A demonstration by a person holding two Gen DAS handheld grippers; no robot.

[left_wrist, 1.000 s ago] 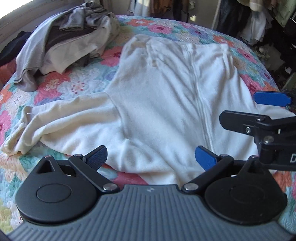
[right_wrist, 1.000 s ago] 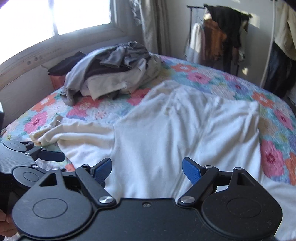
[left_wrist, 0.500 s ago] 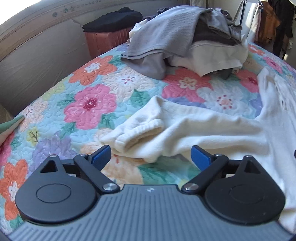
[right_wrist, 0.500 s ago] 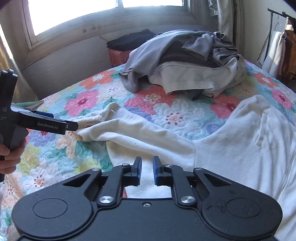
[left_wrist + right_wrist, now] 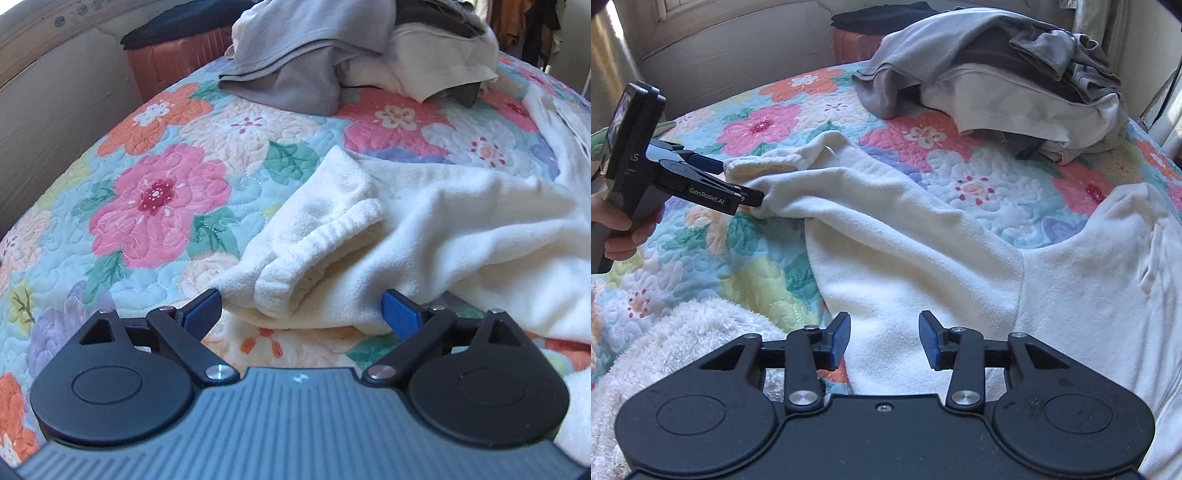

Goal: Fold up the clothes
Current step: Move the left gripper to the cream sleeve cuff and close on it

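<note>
Swinging both claws over from the body to the sleeve (image 5: pixel 424 221) sprawled on the quilt (image 5: pixel 155 192). Left claw (image 5: pixel 301 310) is spread around the cuff (image 5: pixel 332 236); right claw (image 5: pixel 882 338), reopened, is hovering mid-sleeve. Fold-in's next, I'm guessing.

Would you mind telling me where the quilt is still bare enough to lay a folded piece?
The quilt is bare left of the cream sleeve, up to the clothes pile. A smaller strip lies between sleeve and pile. The near corner is crowded by a fluffy white blanket.
</note>
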